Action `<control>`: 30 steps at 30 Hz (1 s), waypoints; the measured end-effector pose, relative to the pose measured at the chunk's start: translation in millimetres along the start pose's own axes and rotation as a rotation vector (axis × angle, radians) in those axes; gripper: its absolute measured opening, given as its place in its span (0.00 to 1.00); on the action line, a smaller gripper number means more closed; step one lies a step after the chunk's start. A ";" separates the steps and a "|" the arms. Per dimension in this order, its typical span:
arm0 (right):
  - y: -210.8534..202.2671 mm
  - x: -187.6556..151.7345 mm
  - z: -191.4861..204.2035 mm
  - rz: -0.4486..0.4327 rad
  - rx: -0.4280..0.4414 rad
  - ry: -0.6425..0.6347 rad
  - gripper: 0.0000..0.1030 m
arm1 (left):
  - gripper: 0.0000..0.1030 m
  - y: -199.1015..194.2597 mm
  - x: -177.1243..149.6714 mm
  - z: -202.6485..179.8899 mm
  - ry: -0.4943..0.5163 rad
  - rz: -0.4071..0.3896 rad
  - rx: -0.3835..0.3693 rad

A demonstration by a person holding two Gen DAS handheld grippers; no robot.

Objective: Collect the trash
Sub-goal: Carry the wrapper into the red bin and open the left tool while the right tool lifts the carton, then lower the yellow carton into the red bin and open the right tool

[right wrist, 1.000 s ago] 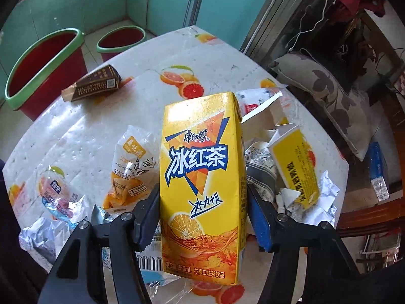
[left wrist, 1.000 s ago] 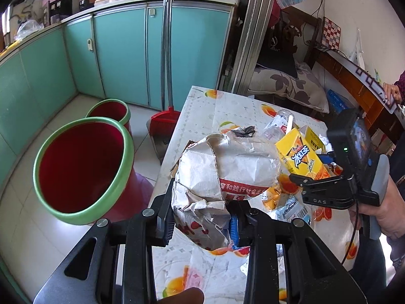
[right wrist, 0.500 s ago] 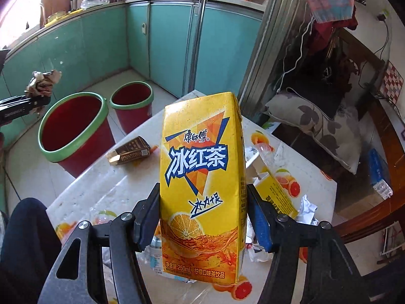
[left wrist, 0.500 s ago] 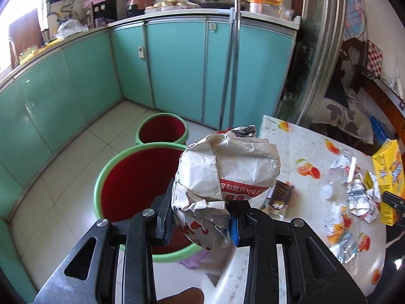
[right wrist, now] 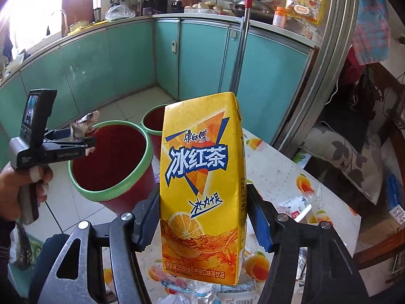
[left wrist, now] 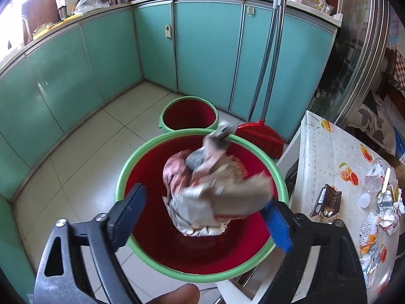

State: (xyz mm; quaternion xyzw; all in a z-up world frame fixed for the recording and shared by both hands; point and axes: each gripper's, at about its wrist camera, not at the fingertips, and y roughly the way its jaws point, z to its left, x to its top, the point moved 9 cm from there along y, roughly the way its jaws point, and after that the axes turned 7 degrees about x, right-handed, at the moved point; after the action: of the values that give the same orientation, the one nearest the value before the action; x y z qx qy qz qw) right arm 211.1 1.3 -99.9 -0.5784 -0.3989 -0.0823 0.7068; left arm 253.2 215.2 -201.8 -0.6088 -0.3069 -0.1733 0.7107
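Note:
My left gripper [left wrist: 202, 217] is open over the big red bin with a green rim [left wrist: 141, 152]. The crumpled paper wrapper [left wrist: 212, 192] is blurred and loose between the spread jaws, above the bin's mouth. My right gripper [right wrist: 202, 217] is shut on an upright yellow iced-tea carton [right wrist: 202, 187] held above the table. In the right wrist view the left gripper [right wrist: 83, 136] shows at the left over the same bin [right wrist: 111, 164], with the wrapper [right wrist: 84, 124] at its tip.
A smaller red bin [left wrist: 188, 114] stands behind the big one. A red broom [left wrist: 260, 136] leans on the teal cabinets [left wrist: 207, 50]. The fruit-print table [left wrist: 326, 157] at right holds a brown carton [left wrist: 325, 202], a plastic bottle [left wrist: 376, 174] and several wrappers.
My left gripper swung left from the table to over the big bin and opened, and the wrapper came loose. My right gripper lifted the carton higher above the table.

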 end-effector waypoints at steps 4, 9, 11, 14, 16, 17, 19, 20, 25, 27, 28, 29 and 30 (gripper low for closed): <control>16.0 14.2 20.2 0.002 0.025 -0.018 0.60 | 0.90 -1.5 -0.1 8.3 -0.017 -0.011 -0.004; 37.9 38.3 55.7 -0.008 0.084 -0.046 0.60 | 0.95 -13.9 0.6 40.1 -0.084 -0.044 0.010; 48.4 49.6 75.0 -0.017 0.122 -0.060 0.60 | 0.95 -22.5 -0.8 56.6 -0.118 -0.063 0.032; 72.3 65.4 108.9 -0.013 0.180 -0.080 0.60 | 0.96 -38.5 -4.2 86.7 -0.164 -0.095 0.086; 90.2 73.0 131.0 -0.003 0.209 -0.094 0.60 | 0.97 -45.6 -8.2 102.0 -0.183 -0.103 0.111; 100.0 76.0 141.6 0.004 0.218 -0.104 0.60 | 0.97 -48.2 -11.0 109.2 -0.194 -0.102 0.117; 118.7 80.8 158.9 0.016 0.224 -0.117 0.60 | 0.97 -53.7 -17.1 121.5 -0.216 -0.098 0.120; 127.8 82.6 167.0 0.024 0.231 -0.121 0.60 | 0.97 -56.9 -20.1 127.1 -0.228 -0.100 0.120; 163.4 83.5 194.1 0.056 0.251 -0.133 0.61 | 0.97 -67.1 -32.0 148.4 -0.259 -0.097 0.146; 175.8 81.6 201.2 0.077 0.246 -0.144 0.61 | 0.98 -67.5 -36.6 150.1 -0.251 -0.091 0.149; 181.2 81.7 205.6 0.081 0.242 -0.148 0.62 | 0.98 -68.7 -38.1 152.1 -0.248 -0.093 0.153; 185.5 81.6 206.5 0.087 0.242 -0.151 0.64 | 0.98 -68.9 -39.6 153.1 -0.247 -0.093 0.155; 188.6 82.1 206.5 0.093 0.241 -0.154 0.66 | 0.98 -68.5 -41.5 154.1 -0.251 -0.090 0.154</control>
State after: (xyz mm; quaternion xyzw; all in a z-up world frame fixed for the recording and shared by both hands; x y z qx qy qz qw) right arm 278.0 271.9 -185.0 -0.5118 -0.4317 0.0439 0.7415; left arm 144.8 346.0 -165.8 -0.5552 -0.4325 -0.1036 0.7028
